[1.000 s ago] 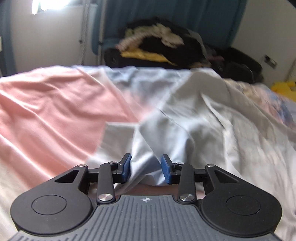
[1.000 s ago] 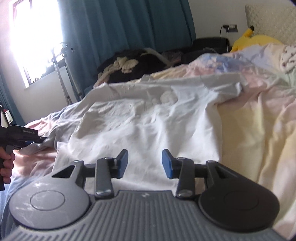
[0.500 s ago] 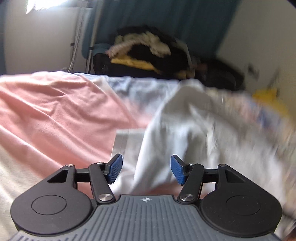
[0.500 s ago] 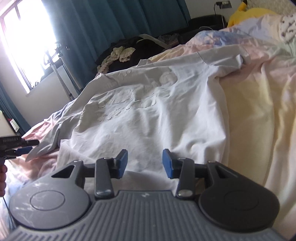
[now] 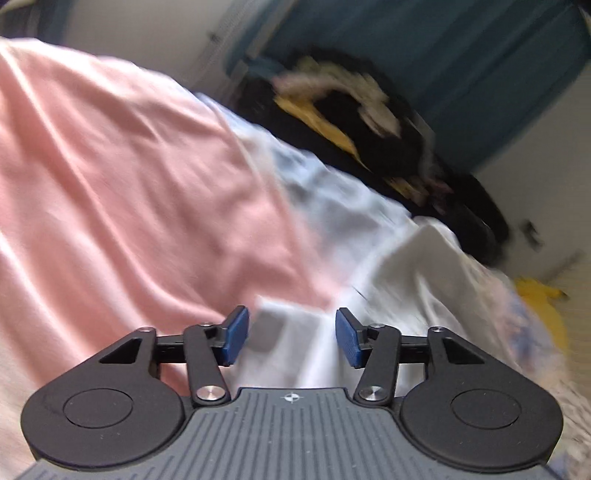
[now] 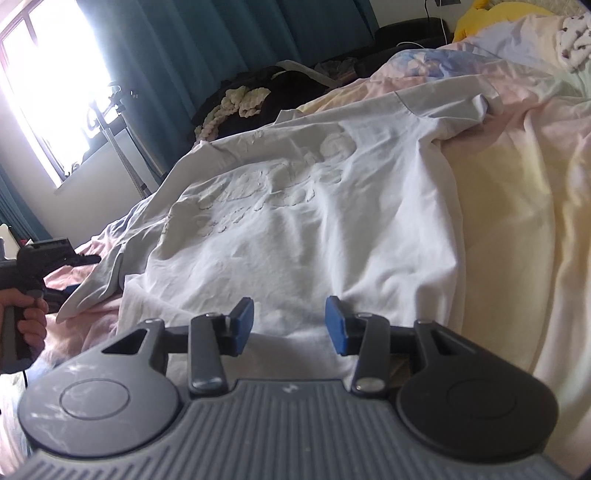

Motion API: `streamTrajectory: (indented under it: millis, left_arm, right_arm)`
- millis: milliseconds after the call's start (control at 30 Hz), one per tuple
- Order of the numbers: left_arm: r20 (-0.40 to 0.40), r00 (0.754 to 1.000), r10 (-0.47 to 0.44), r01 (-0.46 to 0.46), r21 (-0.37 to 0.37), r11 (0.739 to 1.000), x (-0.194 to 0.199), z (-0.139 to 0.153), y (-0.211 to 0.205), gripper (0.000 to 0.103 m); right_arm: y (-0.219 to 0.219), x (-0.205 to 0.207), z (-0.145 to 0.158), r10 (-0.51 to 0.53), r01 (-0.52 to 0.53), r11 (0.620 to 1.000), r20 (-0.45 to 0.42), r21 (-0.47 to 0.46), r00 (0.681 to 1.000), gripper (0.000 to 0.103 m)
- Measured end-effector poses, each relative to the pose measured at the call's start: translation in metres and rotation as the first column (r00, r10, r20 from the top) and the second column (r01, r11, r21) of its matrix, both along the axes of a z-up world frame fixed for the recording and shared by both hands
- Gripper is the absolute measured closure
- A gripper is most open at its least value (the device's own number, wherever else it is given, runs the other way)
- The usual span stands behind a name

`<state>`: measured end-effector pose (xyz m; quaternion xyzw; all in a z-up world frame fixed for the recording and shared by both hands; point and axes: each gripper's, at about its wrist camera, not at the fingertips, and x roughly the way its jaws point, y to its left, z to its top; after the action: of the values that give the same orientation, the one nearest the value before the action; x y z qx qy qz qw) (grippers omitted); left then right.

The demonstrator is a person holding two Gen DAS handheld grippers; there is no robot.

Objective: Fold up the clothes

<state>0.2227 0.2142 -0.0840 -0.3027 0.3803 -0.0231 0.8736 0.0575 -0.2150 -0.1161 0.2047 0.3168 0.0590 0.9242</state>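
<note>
A white shirt (image 6: 314, 229) lies spread on a bed with a pastel quilt (image 6: 517, 206). The left tool (image 5: 291, 341) is closing, a shirt edge between its parted pads. The right tool (image 6: 289, 325) stands apart over the hem.

No readable text, labels or numbers anywhere.

Bedroom: rumpled bed (image 6: 517, 206), curtains (image 6: 207, 48).

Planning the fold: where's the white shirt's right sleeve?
In the right wrist view, the sleeve lies upper right on the bedspread, below the yellow plush.
</note>
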Motion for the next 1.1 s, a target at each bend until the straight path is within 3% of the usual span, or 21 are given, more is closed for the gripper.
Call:
streamTrajectory:
  millis: [33, 100, 267, 367, 467, 533, 600, 667, 767, 833, 967, 1033, 1100]
  left_arm:
    - [-0.01, 1.0, -0.017, 0.017, 0.011, 1.0, 0.0, 0.0, -0.004, 0.089]
    - [0.003, 1.0, -0.005, 0.005, 0.007, 1.0, -0.003, 0.002, -0.006, 0.095]
    - [0.126, 0.984, 0.126, -0.118, -0.072, 0.99, -0.015, 0.016, 0.011, 0.097]
    - [0.15, 0.983, 0.104, -0.099, -0.036, 0.994, -0.016, 0.017, 0.01, 0.095]
    - [0.129, 0.988, 0.082, -0.088, 0.038, 0.995, -0.014, 0.014, 0.007, 0.081]
    - [0.119, 0.989, 0.087, -0.101, 0.114, 0.988, -0.018, 0.017, 0.007, 0.055]
    - [0.157, 0.984, 0.083, -0.109, 0.166, 0.98, -0.03, 0.026, 0.01, 0.043]
    - [0.216, 0.975, 0.061, -0.106, 0.205, 0.973, -0.046, 0.037, 0.014, 0.043]
    - [0.291, 0.954, -0.066, -0.025, 0.297, 0.955, -0.073, 0.056, 0.007, 0.043]
    - [0.301, 0.937, -0.175, 0.055, 0.368, 0.928, -0.088, 0.064, -0.003, 0.043]
    - [0.229, 0.893, -0.387, 0.214, 0.54, 0.814, -0.102, 0.059, -0.02, 0.038]
    - [0.16, 0.895, -0.416, 0.255, 0.582, 0.772, -0.098, 0.046, -0.022, 0.038]
    - [0.094, 0.878, -0.469, 0.317, 0.619, 0.718, -0.092, 0.033, -0.027, 0.038]
  right_arm:
    - [0.0, 0.0, 0.0, 0.001, -0.001, 1.0, -0.001, 0.0, 1.0, 0.059]
    - [0.0, -0.001, -0.001, 0.001, -0.001, 1.0, -0.003, 0.002, 1.0, 0.059]
    - [-0.002, -0.001, -0.001, 0.003, -0.003, 1.0, -0.005, 0.004, 1.0, 0.059]
    - [-0.001, 0.0, -0.001, 0.006, -0.006, 1.0, -0.004, -0.002, 1.0, 0.059]
    - [-0.001, 0.001, -0.002, 0.01, -0.01, 1.0, -0.003, -0.008, 1.0, 0.059]
    - [-0.001, 0.002, -0.003, 0.012, -0.012, 1.0, -0.002, -0.012, 1.0, 0.059]
    - [-0.001, 0.001, -0.003, 0.015, -0.015, 1.0, -0.001, -0.018, 1.0, 0.058]
    - [0.0, 0.001, -0.002, 0.017, -0.017, 1.0, 0.0, -0.024, 1.0, 0.059]
    - [0.001, 0.002, -0.002, 0.018, -0.018, 0.999, 0.0, -0.028, 1.0, 0.058]
    - [0.001, 0.002, -0.002, 0.019, -0.019, 0.999, 0.0, -0.03, 1.0, 0.058]
    - [0.0, 0.002, -0.003, 0.025, -0.025, 0.999, 0.0, -0.029, 1.0, 0.058]
    - [0.0, 0.003, -0.004, 0.023, -0.023, 0.999, -0.003, -0.024, 1.0, 0.058]
    - [0.001, 0.003, -0.004, 0.023, -0.023, 0.999, -0.004, -0.026, 1.0, 0.058]
